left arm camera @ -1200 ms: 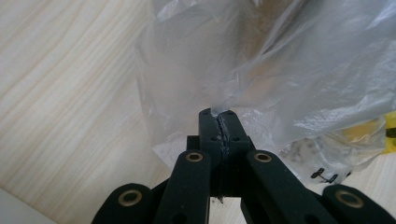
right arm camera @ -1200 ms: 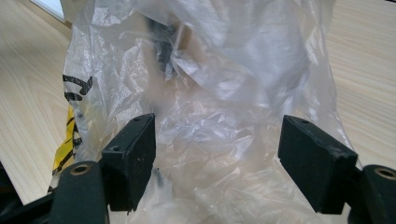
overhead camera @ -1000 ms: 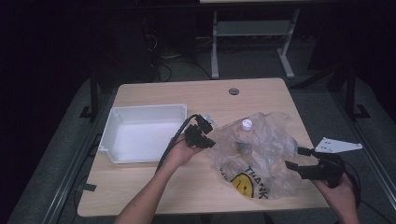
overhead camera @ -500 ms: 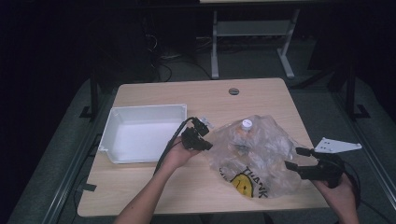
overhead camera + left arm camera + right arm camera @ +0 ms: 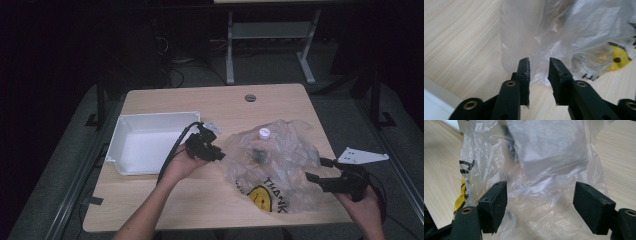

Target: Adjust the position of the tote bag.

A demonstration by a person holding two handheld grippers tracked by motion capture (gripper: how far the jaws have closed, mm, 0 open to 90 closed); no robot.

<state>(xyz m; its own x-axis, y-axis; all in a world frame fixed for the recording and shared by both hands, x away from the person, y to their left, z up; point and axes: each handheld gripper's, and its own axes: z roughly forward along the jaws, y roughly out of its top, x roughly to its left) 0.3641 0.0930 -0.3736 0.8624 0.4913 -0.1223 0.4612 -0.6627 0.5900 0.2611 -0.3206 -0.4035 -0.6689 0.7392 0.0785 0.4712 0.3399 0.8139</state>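
A crumpled clear plastic bag (image 5: 272, 167) with a yellow smiley face and black lettering lies on the right half of the worktop (image 5: 220, 102), and a bottle (image 5: 262, 142) with a white cap sits inside it, cap toward the far edge. The left gripper (image 5: 216, 151) is at the bag's left edge; in the left gripper view its jaws stand a narrow gap apart, with the bag's film (image 5: 564, 32) just ahead of the tips and perhaps a fold between them, but not pinched, so it has hold of nothing. The right gripper (image 5: 316, 170) is at the bag's right side, its jaws spread wide; in the right gripper view they straddle a loose sheet of the bag (image 5: 541, 195) without closing on it. A white tray (image 5: 125, 135) stands empty on the left of the worktop, just beside the left hand (image 5: 182, 162). As a judgement, the work looks to be at an early stage: both grippers are placed at the bag, neither has a grip, the bottle is still wrapped inside, and the tray has received nothing. What is left seems to be seizing the film, opening the bag and getting the bottle out.
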